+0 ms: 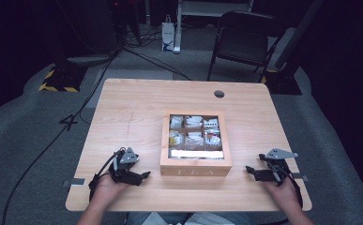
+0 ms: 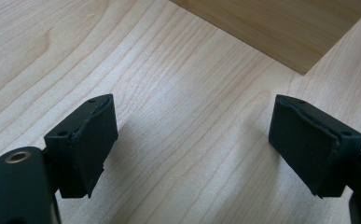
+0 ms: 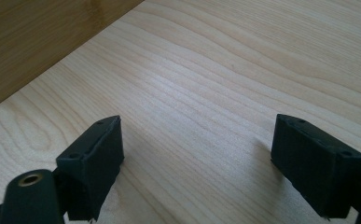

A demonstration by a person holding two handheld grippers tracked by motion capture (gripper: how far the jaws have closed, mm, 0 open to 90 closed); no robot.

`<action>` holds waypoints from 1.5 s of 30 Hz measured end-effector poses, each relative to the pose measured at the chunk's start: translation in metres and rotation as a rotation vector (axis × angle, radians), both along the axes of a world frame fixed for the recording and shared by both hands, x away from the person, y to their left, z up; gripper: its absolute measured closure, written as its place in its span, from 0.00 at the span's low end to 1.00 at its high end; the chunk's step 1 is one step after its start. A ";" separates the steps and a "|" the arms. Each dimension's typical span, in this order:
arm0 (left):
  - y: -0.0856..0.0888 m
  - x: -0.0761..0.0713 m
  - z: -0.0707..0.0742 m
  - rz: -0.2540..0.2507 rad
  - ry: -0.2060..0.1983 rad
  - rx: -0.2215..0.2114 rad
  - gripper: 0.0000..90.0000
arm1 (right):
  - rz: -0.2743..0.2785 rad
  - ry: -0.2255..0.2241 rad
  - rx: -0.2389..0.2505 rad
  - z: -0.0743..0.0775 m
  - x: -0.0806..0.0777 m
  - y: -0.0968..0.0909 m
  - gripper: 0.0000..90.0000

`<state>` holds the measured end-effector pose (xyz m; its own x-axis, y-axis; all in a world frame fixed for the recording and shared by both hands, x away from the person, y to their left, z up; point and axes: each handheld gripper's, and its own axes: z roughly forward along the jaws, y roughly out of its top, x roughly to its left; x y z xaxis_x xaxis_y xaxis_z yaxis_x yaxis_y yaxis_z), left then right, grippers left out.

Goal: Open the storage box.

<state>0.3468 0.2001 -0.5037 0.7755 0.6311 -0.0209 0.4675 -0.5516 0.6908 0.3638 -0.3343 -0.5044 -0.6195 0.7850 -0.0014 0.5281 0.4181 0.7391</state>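
A wooden tea box (image 1: pixel 195 171) with a clear lid stands near the table's front middle, with several compartments of tea bags inside. My left gripper (image 1: pixel 144 175) rests low on the table to the left of the box, open, with nothing between its jaws. In the left gripper view its pads (image 2: pixel 92 140) stand wide apart over bare wood, with the box's side (image 2: pixel 281 28) ahead. My right gripper (image 1: pixel 248 169) lies to the right of the box, also open and empty. In the right gripper view the box's side (image 3: pixel 43 42) fills the upper left corner.
The light wooden table (image 1: pixel 132 117) has a round cable hole (image 1: pixel 219 93) at the back. A black folding chair (image 1: pixel 245 42) and a white bag (image 1: pixel 168 35) stand on the floor beyond. Cables run across the grey carpet at the left.
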 end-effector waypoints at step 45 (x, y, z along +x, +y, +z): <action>-0.016 -0.021 0.073 -0.035 -0.036 -0.199 0.32 | 0.000 -0.001 -0.002 0.000 0.000 0.000 0.19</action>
<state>0.3257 0.1843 -0.4305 0.7992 0.5902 -0.1141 0.4234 -0.4181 0.8037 0.3635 -0.3344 -0.5043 -0.6196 0.7849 -0.0031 0.5276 0.4194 0.7388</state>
